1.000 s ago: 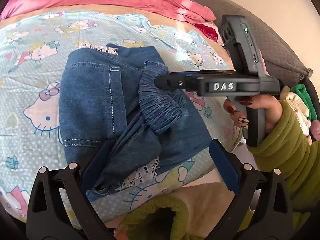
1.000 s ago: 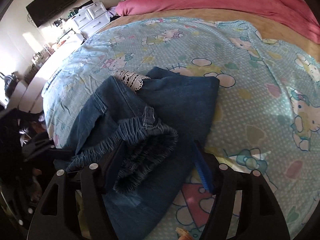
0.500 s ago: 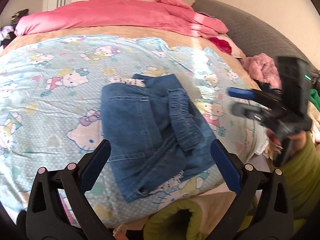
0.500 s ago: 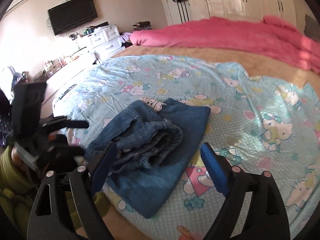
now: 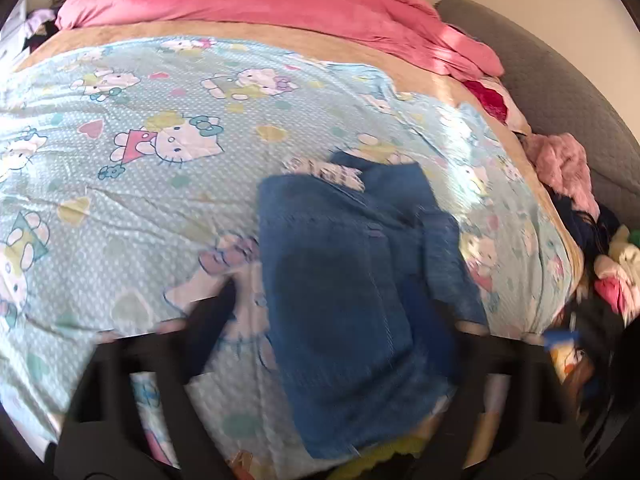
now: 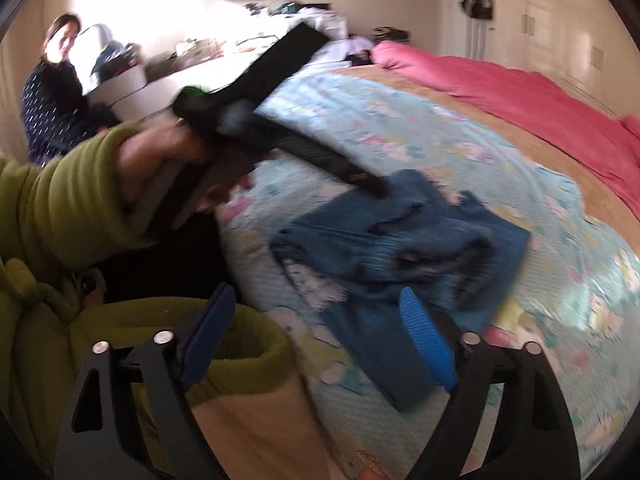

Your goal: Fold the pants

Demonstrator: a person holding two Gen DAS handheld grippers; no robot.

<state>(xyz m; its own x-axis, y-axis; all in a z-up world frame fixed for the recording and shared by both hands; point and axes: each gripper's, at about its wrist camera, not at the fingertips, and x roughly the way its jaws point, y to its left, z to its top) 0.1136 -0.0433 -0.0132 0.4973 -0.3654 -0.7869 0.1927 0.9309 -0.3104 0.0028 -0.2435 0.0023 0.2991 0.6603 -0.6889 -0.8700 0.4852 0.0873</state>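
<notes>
1. Both grippers have pulled back off the pants since the earlier frames: a second ago the right jaws stood around the elastic waistband, and now the garment lies free on the bed.
2. Left gripper [image 5: 320,320]: heavily blurred at the bottom of the left wrist view. Its jaws have just been closing and stand partly apart, and the denim seen between them lies on the bed below, not pinched.
3. Right gripper [image 6: 316,340]: jaws apart, blue pads [image 6: 426,340] sharp at lower centre of the right wrist view, having narrowed a little just now. Nothing sits between them; the pants begin just above and right of the right pad.
4. Pants [image 5: 352,280]: a folded blue denim bundle at centre-right of the left wrist view, lace trim at its upper edge, lying near the bed's near edge. In the right wrist view the gathered waistband [image 6: 432,248] lies on top of the fold.
5. Cartoon-print sheet [image 5: 160,184]: wide bare stretch to the left and above the pants.
6. Pink duvet [image 5: 256,0]: bunched along the far edge of the bed.
7. Left hand [image 6: 160,160]: green sleeve, upper left of the right wrist view, holding its gripper over the pants' far corner.
</notes>
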